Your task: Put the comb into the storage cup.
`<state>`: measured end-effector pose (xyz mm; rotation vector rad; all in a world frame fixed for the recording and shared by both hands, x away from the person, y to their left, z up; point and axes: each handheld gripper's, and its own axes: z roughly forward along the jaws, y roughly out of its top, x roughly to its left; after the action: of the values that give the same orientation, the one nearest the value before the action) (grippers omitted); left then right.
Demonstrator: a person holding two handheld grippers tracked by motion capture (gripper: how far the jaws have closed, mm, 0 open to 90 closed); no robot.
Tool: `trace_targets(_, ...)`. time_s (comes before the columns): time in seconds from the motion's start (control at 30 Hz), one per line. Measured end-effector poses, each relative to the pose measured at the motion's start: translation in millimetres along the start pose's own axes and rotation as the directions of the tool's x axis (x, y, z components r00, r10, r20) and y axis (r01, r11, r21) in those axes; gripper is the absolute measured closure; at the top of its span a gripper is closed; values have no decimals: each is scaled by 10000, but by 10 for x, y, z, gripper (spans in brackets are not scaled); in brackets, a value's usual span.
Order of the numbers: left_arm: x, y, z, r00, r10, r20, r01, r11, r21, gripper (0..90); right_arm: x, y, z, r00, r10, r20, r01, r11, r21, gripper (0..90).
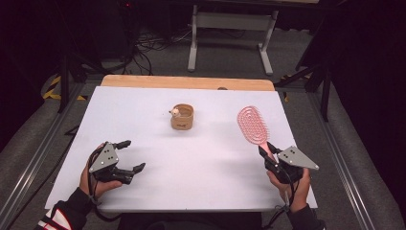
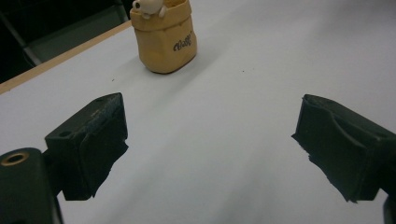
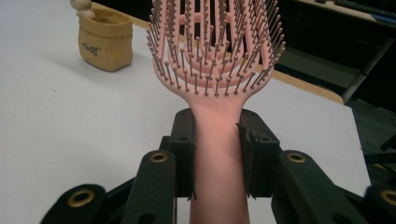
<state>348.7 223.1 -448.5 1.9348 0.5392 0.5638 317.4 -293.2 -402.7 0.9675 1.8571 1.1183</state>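
Note:
A pink hairbrush (image 1: 253,125) with an open, bristled head is held by its handle in my right gripper (image 1: 266,152), at the right of the white table. In the right gripper view both jaws press on the handle of the hairbrush (image 3: 218,135), bristles facing the camera, head raised off the table. A small tan pouch-shaped holder (image 1: 182,117) with a little white figure on its rim stands mid-table. My left gripper (image 1: 133,155) rests at the near left, open with nothing between its fingers. The holder (image 2: 164,39) stands ahead of it in the left gripper view.
The white sheet (image 1: 143,105) covers the table, with a wooden edge (image 1: 186,82) showing at the far side. Beyond it stand a grey frame stand (image 1: 230,36) and floor cables. Metal rails run along both sides.

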Motion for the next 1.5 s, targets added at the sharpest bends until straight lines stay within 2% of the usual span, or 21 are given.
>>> trace_targets(0.2,48,33,1,9996,-24,-270,21,9999,-116,93,20,83,56,10000,24,48,-22,9992,-389,694)
trace_targets(0.43,101,98,1,9990,-218,-380,207,9993,-300,97,54,146,153,10000,67,-68,-71,9976,-687,693)
trace_targets(0.53,119,149,27,9985,-386,-399,375,9989,-273,112,89,175,198,9999,-7,-117,-3,9962,-875,693)
trace_targets(0.57,132,184,59,9979,-494,-416,490,9987,-111,112,105,192,223,9999,-10,-169,-7,9952,-981,694)
trace_targets(0.67,135,220,96,9981,-489,-382,484,9988,-117,121,141,227,281,9998,-80,-208,57,9940,-1089,694)
trace_targets(0.97,116,429,275,9993,-365,87,368,9988,-338,115,282,307,455,9985,-257,-493,186,9901,-1391,694)
trace_targets(1.13,80,559,371,9988,-337,346,358,9974,-633,116,355,335,497,9977,-332,-591,235,9872,-1576,694)
trace_targets(1.4,20,716,538,9943,-504,937,591,9940,-917,132,471,354,550,9959,-468,-773,332,9852,-1684,693)
trace_targets(1.5,-23,804,643,9897,-687,1254,815,9916,-1003,138,563,353,586,9938,-595,-943,423,9838,-1744,694)
